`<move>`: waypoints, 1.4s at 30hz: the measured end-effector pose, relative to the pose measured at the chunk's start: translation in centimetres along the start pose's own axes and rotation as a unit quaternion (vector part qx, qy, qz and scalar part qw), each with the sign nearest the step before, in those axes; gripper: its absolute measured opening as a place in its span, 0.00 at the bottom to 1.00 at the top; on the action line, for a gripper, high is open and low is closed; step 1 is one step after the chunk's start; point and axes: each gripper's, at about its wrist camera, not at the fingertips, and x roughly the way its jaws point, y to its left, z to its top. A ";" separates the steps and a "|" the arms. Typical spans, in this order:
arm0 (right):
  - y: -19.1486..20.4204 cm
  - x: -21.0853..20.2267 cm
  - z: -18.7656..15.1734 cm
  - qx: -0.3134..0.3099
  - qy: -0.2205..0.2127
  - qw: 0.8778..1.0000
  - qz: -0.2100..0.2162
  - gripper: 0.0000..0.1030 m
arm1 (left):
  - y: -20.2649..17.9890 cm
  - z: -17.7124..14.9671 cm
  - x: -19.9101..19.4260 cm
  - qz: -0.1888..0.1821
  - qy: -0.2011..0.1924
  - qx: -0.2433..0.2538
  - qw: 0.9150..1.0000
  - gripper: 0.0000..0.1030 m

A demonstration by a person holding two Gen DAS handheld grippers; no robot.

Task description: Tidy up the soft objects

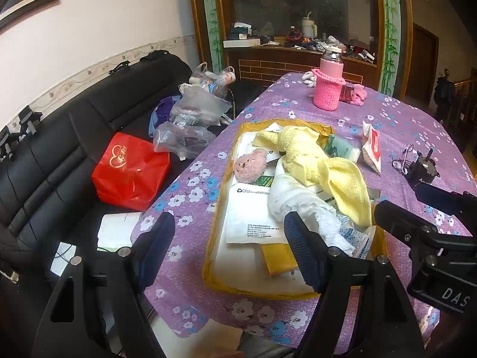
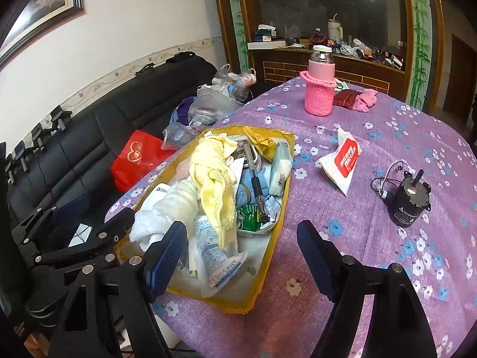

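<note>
Left wrist view: left gripper (image 1: 229, 247) and right gripper (image 2: 241, 256) hover released near the yellow box (image 1: 213, 238), probably ready to sort its yellow towel (image 1: 316, 164).

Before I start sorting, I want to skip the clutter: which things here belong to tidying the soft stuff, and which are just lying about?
Part of the job:
- yellow terry towel
- white fluffy cloth
- pink plush toy
- yellow cardboard tray
- pink crumpled cloth

Just lying about:
- black cylindrical motor
- pink-sleeved flask
- red-labelled wipes packet
- red gift bag
</note>
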 end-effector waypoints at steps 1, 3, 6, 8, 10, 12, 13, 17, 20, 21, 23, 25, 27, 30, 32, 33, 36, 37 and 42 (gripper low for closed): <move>0.0 -0.1 0.0 0.000 -0.003 1.000 0.000 0.75 | 0.0 0.1 0.0 0.002 -0.001 0.001 1.000 0.73; -0.3 -0.2 -0.2 0.004 -0.005 1.000 0.000 0.75 | -0.2 0.2 0.0 0.004 -0.001 0.003 1.000 0.73; -0.9 -0.4 -0.3 0.013 -0.003 1.000 0.001 0.75 | -0.7 0.2 0.1 0.004 -0.001 0.008 1.000 0.73; -1.1 -0.6 -0.4 0.015 -0.005 1.000 -0.003 0.75 | -1.1 0.1 0.3 0.005 0.003 0.012 1.000 0.73; -1.2 -0.8 -0.5 0.017 -0.005 1.000 -0.007 0.75 | -1.5 0.2 0.6 0.002 0.009 0.012 1.000 0.73; -1.1 -1.5 -0.8 0.013 -0.009 1.000 -0.013 0.75 | -2.1 0.5 0.7 0.001 0.012 0.020 1.000 0.73; -1.2 -1.8 -0.9 0.013 -0.011 1.000 -0.016 0.75 | -2.4 0.7 0.7 0.002 0.010 0.025 1.000 0.73; -1.9 -3.8 -1.4 0.026 -0.019 0.999 -0.023 0.76 | -3.2 1.5 0.1 -0.001 -0.001 0.039 0.999 0.73; -1.8 -4.4 -1.8 0.021 -0.012 0.999 -0.030 0.76 | -3.3 1.6 -0.2 -0.003 0.003 0.038 0.999 0.73; -1.8 -4.6 -1.8 0.019 -0.007 0.999 -0.032 0.76 | -3.4 1.6 -0.4 -0.002 0.006 0.041 0.999 0.73; -1.7 -5.4 -1.9 0.020 0.000 1.000 -0.012 0.76 | -3.9 1.5 -0.8 -0.008 0.006 0.049 0.999 0.73; -1.8 -6.0 -1.8 0.021 0.000 1.000 -0.004 0.76 | -4.3 1.3 -1.3 -0.014 0.002 0.053 0.998 0.73; -1.9 -6.2 -1.7 0.027 0.000 0.999 -0.017 0.76 | -4.4 1.2 -1.6 -0.014 -0.001 0.053 0.998 0.73; -2.1 -6.3 -1.8 0.033 0.009 0.999 -0.017 0.76 | -4.3 1.1 -1.4 -0.014 0.003 0.054 0.998 0.73; -2.0 -6.3 -1.8 0.031 0.013 0.999 -0.026 0.76 | -4.2 1.1 -1.2 -0.015 0.005 0.049 0.999 0.73; -1.9 -6.4 -1.7 0.029 0.013 0.999 -0.031 0.76 | -4.1 1.1 -1.2 -0.016 0.004 0.047 0.999 0.73; -1.6 -6.4 -1.5 0.025 0.013 0.999 -0.040 0.76 | -4.1 0.9 -1.1 -0.019 0.004 0.042 0.999 0.73; -1.6 -6.4 -1.5 0.026 0.013 0.999 -0.042 0.76 | -4.0 0.9 -1.0 -0.020 0.005 0.041 0.999 0.73; -1.6 -5.6 -1.3 0.030 0.021 0.998 -0.042 0.76 | -3.6 0.8 -0.2 -0.028 0.011 0.036 0.999 0.73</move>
